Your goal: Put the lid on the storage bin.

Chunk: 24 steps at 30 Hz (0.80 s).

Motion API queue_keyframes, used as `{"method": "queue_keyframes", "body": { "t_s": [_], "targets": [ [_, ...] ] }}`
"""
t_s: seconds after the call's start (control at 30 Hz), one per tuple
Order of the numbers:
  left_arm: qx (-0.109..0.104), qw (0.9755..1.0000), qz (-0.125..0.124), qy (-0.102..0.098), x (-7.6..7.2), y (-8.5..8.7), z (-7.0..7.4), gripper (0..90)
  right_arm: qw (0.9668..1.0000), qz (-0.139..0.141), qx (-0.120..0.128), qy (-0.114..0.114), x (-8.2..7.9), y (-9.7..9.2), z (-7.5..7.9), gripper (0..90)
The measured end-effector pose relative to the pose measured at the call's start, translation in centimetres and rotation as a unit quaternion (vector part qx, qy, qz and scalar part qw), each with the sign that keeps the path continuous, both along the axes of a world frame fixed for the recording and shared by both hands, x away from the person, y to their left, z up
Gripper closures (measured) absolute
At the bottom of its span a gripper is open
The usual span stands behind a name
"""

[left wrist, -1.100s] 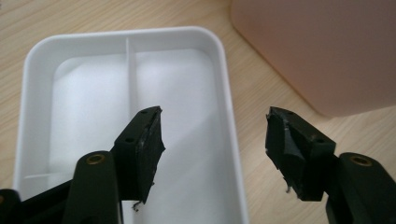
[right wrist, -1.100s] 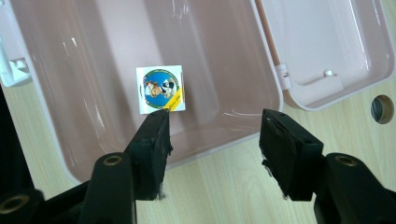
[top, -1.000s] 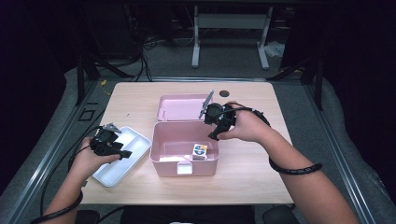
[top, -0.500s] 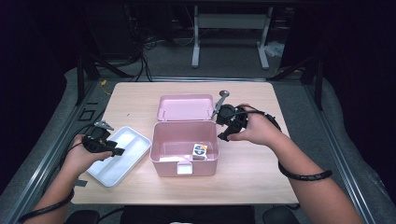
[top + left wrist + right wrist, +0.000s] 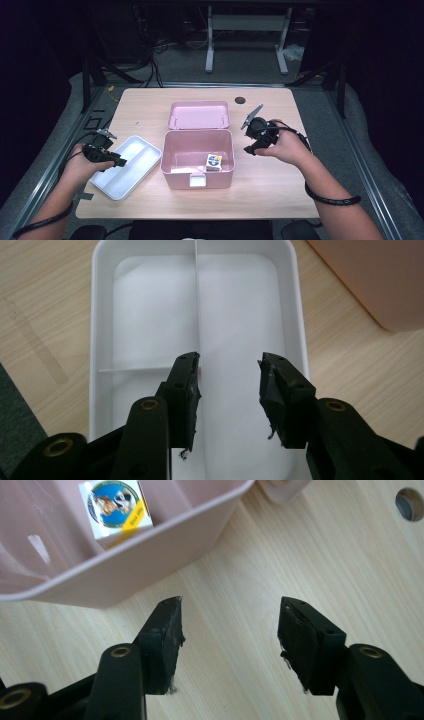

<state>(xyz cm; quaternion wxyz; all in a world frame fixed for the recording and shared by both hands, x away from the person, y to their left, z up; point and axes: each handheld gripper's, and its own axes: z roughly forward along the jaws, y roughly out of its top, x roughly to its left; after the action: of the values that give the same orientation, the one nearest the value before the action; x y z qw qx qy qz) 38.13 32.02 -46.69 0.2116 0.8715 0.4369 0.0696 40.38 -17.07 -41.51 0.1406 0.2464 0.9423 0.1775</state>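
Watching left gripper (image 5: 229, 390) closing empty over white tray (image 5: 100, 315) divider | right gripper (image 5: 229, 640) spread, empty | risk: we nudge tray off desk (image 5: 270, 190) edge.

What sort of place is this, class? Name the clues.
Probably a lab or recording workspace: a wooden table in a dark room, cables and metal stand legs on the floor behind, and a person working with a hand-held gripper.

Black claws (image 5: 230, 390) with brass-ringed screws, trailing black cables; a coiled black band (image 5: 332, 199) circles the right forearm.
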Motion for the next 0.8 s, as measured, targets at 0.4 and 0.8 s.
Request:
{"method": "queue_keyframes", "body": {
  "t_s": [0.4, 0.8],
  "targets": [
    [0.032, 0.9984, -0.001, 0.047, 1.2, -0.2, -1.2, 67.1, 0.9994, -0.031, -0.007, 0.013, 0.4, -1.7, -2.6, 43.2],
    [0.057, 0.9941, -0.005, 0.092, 2.6, -0.7, -3.1, 72.8, 0.9990, -0.039, -0.002, 0.022, 0.4, -2.3, -3.7, 43.2]
  ]
}}
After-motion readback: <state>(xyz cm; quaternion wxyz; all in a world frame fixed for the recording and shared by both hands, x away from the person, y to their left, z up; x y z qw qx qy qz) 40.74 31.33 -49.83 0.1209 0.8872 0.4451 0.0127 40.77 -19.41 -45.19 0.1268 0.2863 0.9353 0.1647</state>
